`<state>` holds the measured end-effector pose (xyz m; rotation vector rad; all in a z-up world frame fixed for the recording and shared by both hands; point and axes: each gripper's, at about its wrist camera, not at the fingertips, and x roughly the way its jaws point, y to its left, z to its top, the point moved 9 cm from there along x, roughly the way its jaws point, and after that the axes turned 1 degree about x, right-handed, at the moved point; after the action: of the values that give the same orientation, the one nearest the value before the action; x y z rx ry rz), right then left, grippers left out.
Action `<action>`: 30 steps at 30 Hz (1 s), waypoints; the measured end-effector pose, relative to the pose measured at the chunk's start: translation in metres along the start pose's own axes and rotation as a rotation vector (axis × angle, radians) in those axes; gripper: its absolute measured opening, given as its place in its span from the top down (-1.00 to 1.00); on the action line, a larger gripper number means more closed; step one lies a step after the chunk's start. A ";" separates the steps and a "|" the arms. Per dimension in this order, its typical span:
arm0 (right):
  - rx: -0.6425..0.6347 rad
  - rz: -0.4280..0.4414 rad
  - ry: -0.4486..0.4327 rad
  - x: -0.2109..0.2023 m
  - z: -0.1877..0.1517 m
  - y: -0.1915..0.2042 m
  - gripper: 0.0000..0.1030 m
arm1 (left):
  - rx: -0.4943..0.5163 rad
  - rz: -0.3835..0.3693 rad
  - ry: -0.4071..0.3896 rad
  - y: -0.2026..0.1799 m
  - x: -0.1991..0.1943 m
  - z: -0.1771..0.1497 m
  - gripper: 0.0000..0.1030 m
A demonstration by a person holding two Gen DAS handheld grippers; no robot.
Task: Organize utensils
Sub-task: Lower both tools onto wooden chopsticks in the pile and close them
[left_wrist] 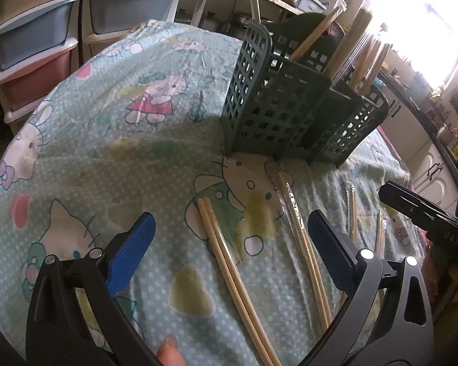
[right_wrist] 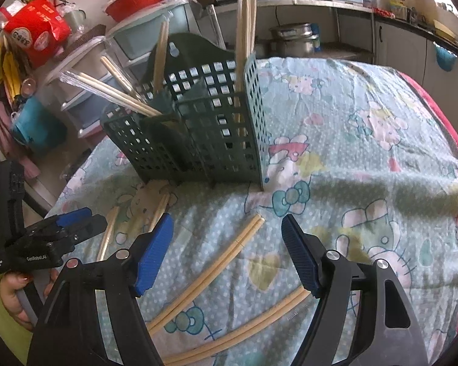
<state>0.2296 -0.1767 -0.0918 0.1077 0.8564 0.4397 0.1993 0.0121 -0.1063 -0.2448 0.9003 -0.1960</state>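
A dark green lattice utensil holder (left_wrist: pixel 290 106) stands on the table and holds several wrapped chopstick pairs upright; it also shows in the right wrist view (right_wrist: pixel 204 128). My left gripper (left_wrist: pixel 229 231) is open and empty above a chopstick pair (left_wrist: pixel 229 262) lying on the cloth, with a wrapped pair (left_wrist: pixel 299 228) beside it. My right gripper (right_wrist: pixel 227 241) is open and empty above a chopstick pair (right_wrist: pixel 216 262); another pair (right_wrist: pixel 250 326) lies nearer. The right gripper shows at the left wrist view's right edge (left_wrist: pixel 418 210), and the left gripper at the right wrist view's left edge (right_wrist: pixel 61 228).
A cartoon-cat print cloth (left_wrist: pixel 107 152) covers the round table. More wrapped chopsticks (left_wrist: pixel 352 213) lie at the right. Plastic drawer units (left_wrist: pixel 36 45) stand behind the table's far left. Kitchen cabinets (right_wrist: pixel 412 48) and a shelf with pots stand behind.
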 end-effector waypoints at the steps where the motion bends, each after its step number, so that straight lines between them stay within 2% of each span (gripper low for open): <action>1: 0.002 0.002 0.009 0.003 -0.001 -0.001 -0.37 | 0.002 -0.001 0.006 -0.001 0.002 -0.001 -0.79; 5: 0.020 0.002 0.042 0.013 -0.006 -0.005 -0.37 | 0.008 -0.009 0.018 -0.003 0.008 -0.002 -0.44; 9: 0.043 0.006 0.070 0.022 -0.009 -0.010 -0.37 | 0.013 -0.018 0.032 -0.004 0.013 -0.004 -0.38; 11: 0.046 0.008 0.076 0.025 -0.009 -0.010 -0.36 | 0.014 -0.021 0.043 -0.005 0.016 -0.005 -0.15; 14: 0.045 0.007 0.090 0.032 -0.009 -0.011 -0.36 | 0.005 -0.023 0.049 -0.002 0.020 -0.005 -0.05; 20: 0.057 -0.020 0.120 0.050 -0.008 -0.014 -0.22 | -0.017 -0.019 0.050 0.006 0.024 -0.002 0.18; 25: 0.021 -0.091 0.101 0.056 -0.007 -0.016 0.09 | -0.032 0.005 0.040 0.014 0.027 0.001 0.48; 30: 0.020 -0.125 0.080 0.054 -0.009 -0.021 0.43 | -0.041 0.011 0.034 0.018 0.029 0.003 0.58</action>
<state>0.2606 -0.1739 -0.1421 0.0545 0.9404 0.3196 0.2208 0.0216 -0.1312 -0.2754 0.9402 -0.1717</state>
